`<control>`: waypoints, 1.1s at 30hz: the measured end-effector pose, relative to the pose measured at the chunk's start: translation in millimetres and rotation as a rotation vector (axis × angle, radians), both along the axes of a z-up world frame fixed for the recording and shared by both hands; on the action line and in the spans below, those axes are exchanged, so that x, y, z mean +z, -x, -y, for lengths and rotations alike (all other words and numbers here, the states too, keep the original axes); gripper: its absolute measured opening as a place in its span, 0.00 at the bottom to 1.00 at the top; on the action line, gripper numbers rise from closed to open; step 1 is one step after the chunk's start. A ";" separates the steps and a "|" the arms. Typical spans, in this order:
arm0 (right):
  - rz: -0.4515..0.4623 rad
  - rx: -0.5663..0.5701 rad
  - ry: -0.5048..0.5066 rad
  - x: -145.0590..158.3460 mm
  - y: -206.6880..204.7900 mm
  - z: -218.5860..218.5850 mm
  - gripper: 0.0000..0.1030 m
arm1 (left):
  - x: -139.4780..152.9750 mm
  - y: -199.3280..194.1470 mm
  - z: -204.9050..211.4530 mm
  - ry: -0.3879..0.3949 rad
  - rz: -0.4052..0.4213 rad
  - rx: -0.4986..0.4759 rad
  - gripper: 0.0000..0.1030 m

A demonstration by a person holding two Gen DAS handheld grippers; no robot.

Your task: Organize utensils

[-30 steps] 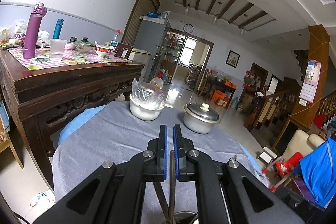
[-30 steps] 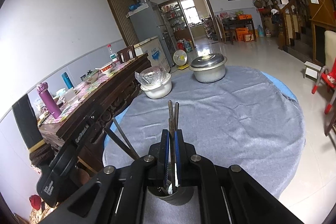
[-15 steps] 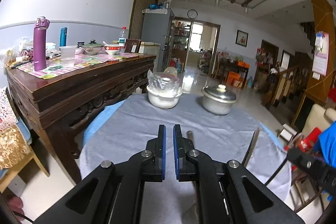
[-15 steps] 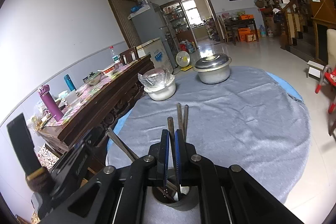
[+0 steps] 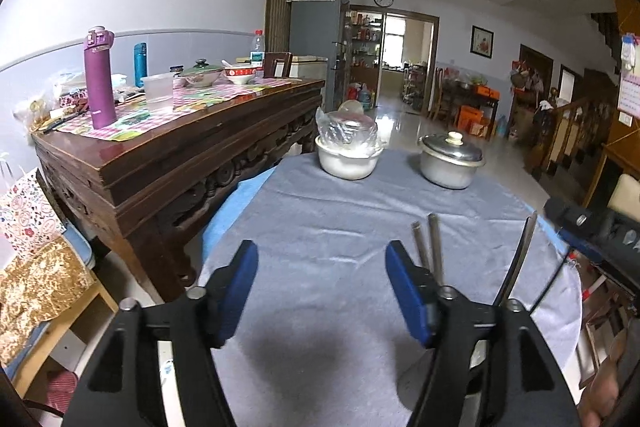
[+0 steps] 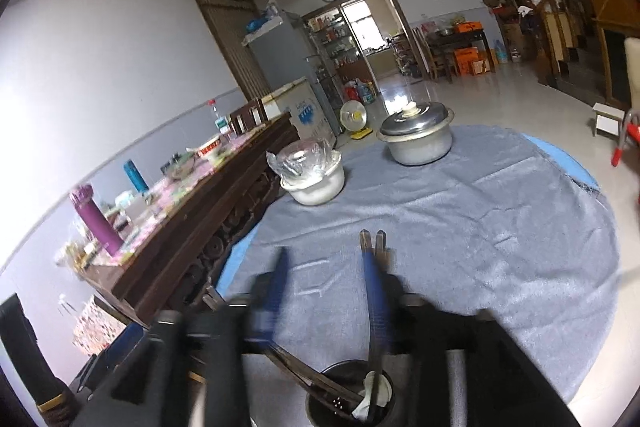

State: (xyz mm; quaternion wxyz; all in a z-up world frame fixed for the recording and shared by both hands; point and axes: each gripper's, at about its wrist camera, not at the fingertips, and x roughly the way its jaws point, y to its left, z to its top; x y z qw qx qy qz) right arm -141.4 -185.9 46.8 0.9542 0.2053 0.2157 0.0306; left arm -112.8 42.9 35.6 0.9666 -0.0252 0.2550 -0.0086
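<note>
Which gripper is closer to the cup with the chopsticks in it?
Right. The right gripper is directly above the holder cup; the left gripper stands beside the cup, which lies off its right finger.

Both the left gripper [image 5: 321, 289] and right gripper [image 6: 326, 285] are black angular frames with silver bolts behind blue-padded fingers [image 5: 404, 291].

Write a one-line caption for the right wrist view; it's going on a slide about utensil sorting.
Right gripper, jaws just opened and empty, above a dark utensil holder with chopsticks on a grey-clothed table.
</note>
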 end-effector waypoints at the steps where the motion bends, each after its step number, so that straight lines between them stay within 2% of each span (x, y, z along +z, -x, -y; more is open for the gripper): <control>1: 0.020 -0.009 0.015 1.6 6.6 1.6 0.53 | 0.7 1.4 0.0 -0.012 -0.011 -0.001 0.74; 6: 0.039 -0.004 0.026 7.6 31.9 9.3 0.53 | 2.8 7.8 2.1 -0.041 -0.059 -0.012 0.80; 10: 0.024 0.007 0.040 8.2 51.7 14.1 0.54 | 6.9 19.7 2.8 -0.059 -0.067 -0.016 0.84; 12: 0.005 0.010 0.049 6.0 63.7 15.3 0.57 | 9.6 24.3 2.2 -0.069 -0.071 -0.021 0.85; 20: -0.066 0.008 0.108 -10.0 104.2 10.2 0.59 | 24.5 55.5 3.9 -0.127 -0.052 -0.034 0.87; 26: -0.083 -0.017 0.129 -10.7 121.9 7.4 0.59 | 32.8 73.6 6.3 -0.185 -0.047 -0.018 0.87; 33: -0.099 -0.048 0.128 -9.8 142.4 0.1 0.59 | 41.2 90.3 -0.2 -0.195 -0.051 -0.012 0.87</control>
